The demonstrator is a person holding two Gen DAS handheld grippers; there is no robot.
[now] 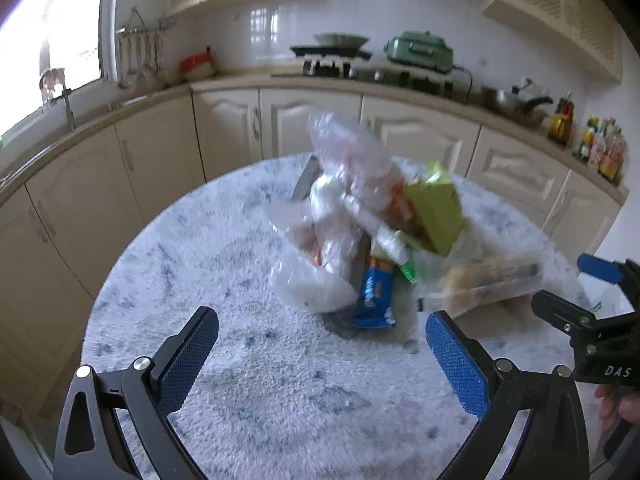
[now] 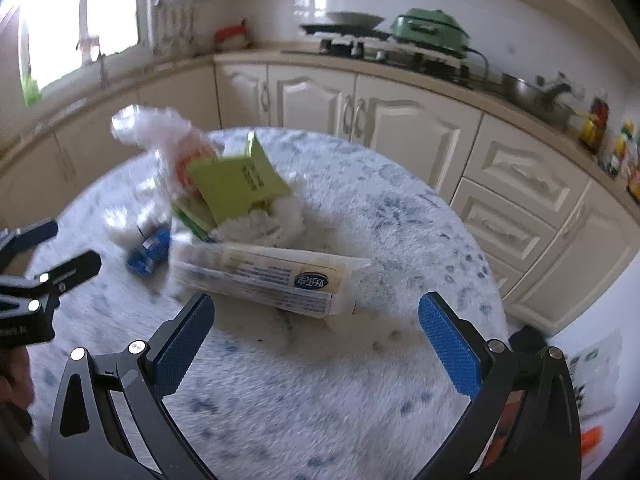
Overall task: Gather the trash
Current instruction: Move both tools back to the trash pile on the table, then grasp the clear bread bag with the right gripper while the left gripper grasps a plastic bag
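A heap of trash lies on a round table with a fuzzy white-and-blue cover (image 1: 224, 360). It holds clear plastic bags (image 1: 344, 168), a green packet (image 1: 436, 212), a blue snack wrapper (image 1: 374, 300) and a long clear wrapper (image 1: 488, 280). In the right wrist view the long wrapper (image 2: 272, 276) lies nearest, with the green packet (image 2: 236, 188) and the blue wrapper (image 2: 150, 252) behind. My left gripper (image 1: 320, 348) is open and empty just short of the blue wrapper. My right gripper (image 2: 316, 332) is open and empty just short of the long wrapper; it also shows in the left wrist view (image 1: 580, 292).
Cream kitchen cabinets (image 1: 312, 124) curve behind the table. The counter carries a stove with a pan (image 1: 336, 50), a green appliance (image 1: 420, 54), pots and bottles (image 1: 600, 148). A sink with a tap (image 1: 60, 96) is under the window at left. A knife-like blade (image 1: 306, 180) lies behind the heap.
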